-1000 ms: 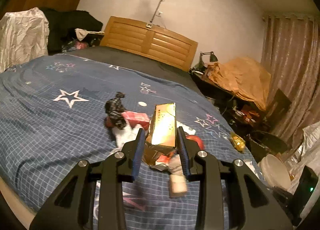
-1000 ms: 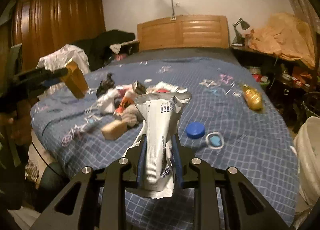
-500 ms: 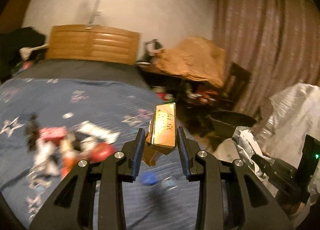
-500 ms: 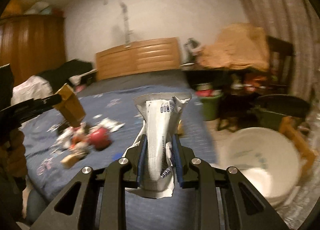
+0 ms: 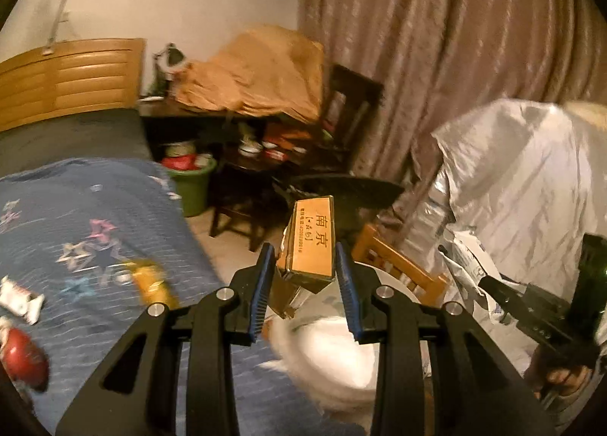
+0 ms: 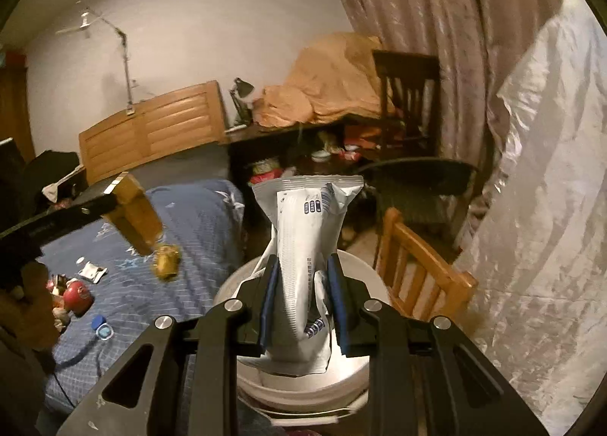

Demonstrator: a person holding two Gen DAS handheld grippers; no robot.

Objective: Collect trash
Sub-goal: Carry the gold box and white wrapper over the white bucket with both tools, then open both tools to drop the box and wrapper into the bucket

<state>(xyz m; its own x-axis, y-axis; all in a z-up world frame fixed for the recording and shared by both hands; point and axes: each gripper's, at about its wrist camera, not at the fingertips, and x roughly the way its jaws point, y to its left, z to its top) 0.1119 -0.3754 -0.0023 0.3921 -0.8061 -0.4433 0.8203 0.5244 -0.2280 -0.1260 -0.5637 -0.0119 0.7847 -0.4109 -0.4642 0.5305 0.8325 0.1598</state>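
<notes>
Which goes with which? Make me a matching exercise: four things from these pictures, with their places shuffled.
1 gold box
2 white wrapper
3 white bucket
4 red can

a lying on the bed
b on the floor beside the bed
c in the right gripper
d in the left gripper

Pairs: 1-d, 2-c, 3-b, 4-a

We hold the left gripper level and raised, its jaws pressed against a gold carton from both sides. Our right gripper points forward with its jaws clamped on a white wrapper, and our right hand grips its handle.
</notes>
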